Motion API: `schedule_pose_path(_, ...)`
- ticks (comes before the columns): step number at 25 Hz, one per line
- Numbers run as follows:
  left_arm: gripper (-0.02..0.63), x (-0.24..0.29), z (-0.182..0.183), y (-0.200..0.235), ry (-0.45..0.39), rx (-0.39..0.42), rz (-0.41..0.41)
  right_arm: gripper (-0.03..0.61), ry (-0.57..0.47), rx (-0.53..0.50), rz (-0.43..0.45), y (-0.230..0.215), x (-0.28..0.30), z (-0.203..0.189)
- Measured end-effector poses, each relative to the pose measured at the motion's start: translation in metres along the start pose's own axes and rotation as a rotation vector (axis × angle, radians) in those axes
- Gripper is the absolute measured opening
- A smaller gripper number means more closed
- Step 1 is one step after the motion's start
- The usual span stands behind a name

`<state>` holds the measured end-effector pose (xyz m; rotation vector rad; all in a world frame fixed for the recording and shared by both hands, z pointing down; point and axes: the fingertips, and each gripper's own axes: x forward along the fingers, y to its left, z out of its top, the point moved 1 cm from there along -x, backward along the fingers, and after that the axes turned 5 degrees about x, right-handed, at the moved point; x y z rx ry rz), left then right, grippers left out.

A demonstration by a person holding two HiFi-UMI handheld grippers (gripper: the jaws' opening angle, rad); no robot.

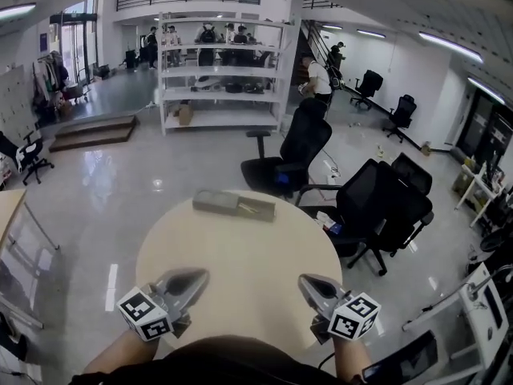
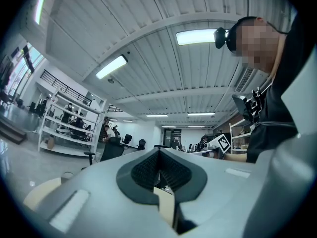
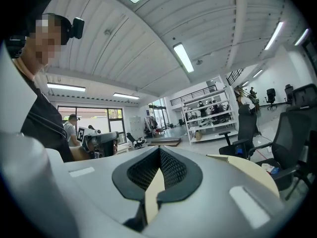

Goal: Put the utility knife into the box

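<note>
A flat grey-green box lies at the far edge of the round beige table; its right half is lighter, and I cannot make out the utility knife for certain. My left gripper rests at the near left of the table, far from the box, with its jaws together and nothing in them. Level with it at the near right, my right gripper is also shut and empty. Both gripper views tilt up toward the ceiling. In them the left gripper and right gripper show meeting tips.
Black office chairs stand just behind the table on the right. A white shelving rack with people near it is far back. Another table edge shows at the left. A person's arms hold both grippers.
</note>
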<state>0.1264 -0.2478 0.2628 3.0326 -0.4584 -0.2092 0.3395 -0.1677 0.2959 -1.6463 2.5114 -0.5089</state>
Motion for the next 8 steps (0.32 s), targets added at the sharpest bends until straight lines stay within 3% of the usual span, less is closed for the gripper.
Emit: schedule_pose_path(8, 0.000, -0.0043, -0.0058, 0.0047, 0.003, -0.015, 0.021, 0.012, 0.022, -0.004, 0.025, -0.0008, 0.0082, -0.0009)
